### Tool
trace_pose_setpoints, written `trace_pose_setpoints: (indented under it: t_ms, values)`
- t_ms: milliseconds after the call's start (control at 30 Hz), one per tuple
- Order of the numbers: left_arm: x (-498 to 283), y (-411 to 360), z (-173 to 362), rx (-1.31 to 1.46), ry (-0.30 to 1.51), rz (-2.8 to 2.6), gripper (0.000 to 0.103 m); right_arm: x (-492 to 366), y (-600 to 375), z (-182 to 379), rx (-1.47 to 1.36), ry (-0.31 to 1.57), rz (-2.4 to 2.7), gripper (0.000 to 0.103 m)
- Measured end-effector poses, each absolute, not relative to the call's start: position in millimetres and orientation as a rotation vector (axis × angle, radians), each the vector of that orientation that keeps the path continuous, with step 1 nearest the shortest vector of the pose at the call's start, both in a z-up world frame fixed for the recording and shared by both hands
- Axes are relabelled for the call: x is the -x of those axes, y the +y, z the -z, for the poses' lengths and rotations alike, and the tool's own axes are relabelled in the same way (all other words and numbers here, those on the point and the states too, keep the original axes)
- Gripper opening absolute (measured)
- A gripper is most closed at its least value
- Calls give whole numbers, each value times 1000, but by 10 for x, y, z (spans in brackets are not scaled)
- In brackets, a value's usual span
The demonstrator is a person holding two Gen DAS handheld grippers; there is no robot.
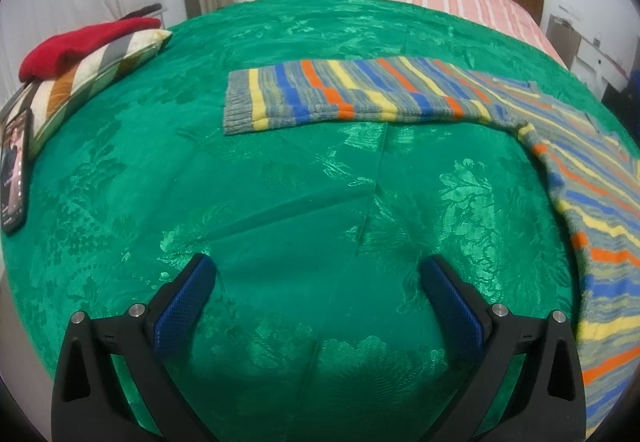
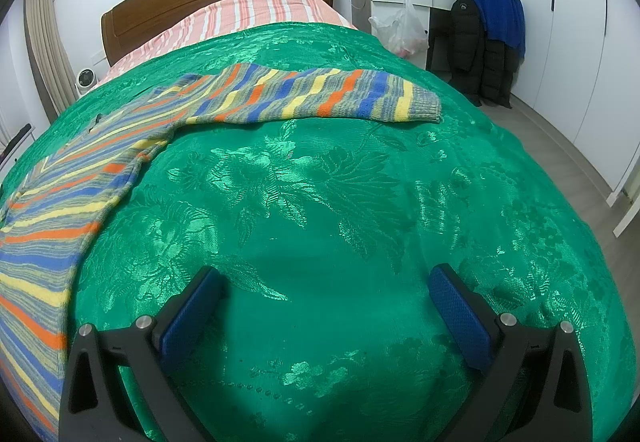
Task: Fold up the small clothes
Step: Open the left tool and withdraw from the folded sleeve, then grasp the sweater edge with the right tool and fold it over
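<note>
1. green brocade bedspread (image 1: 280,202) fills both views. far left of the left wrist view: one phone (image 1: 14,170), one striped cushion (image 1: 92,70), and one red garment (image 1: 80,46) on top of that cushion.
2. one striped knit sweater (image 1: 400,90) lies flat. its sleeve runs across the frame centre, cuff toward the left, and the body drops down the right edge.
3. left gripper (image 1: 318,270) at bottom centre: fingers spread wide, holding nothing, above bare cover and well apart from the sleeve.
4. right wrist view: sweater body sits down the left edge, the other sleeve (image 2: 320,94) runs to centre-right, cuff at its right end.
5. right gripper (image 2: 326,282) at bottom centre: also spread, empty, over bare cover.
6. step, my read: garment laid out, no fold started. next move needs each gripper to reach a cuff, pinch the knit only, not the bedspread, and carry the sleeve inward over the body.
7. count: one sweater, two sleeves, two grippers.
</note>
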State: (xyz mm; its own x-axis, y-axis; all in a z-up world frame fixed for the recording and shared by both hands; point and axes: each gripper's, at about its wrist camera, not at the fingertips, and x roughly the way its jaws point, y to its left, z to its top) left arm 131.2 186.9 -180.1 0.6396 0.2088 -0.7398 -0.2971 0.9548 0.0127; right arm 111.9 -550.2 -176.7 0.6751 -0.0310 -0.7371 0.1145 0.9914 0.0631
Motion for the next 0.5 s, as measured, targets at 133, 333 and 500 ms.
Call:
trace_pose_setpoints:
  t_ms: [133, 333, 500]
  values:
    - [-1306, 1854, 1815, 107, 821, -291, 103, -1122, -5500, 1768, -106, 826, 82, 103]
    - [-1289, 1842, 1824, 103, 807, -293, 103, -1117, -5503, 1767, -107, 826, 81, 103]
    - [-1275, 1835, 1825, 103, 794, -296, 103, -1084, -5522, 1643, -133, 828, 54, 102]
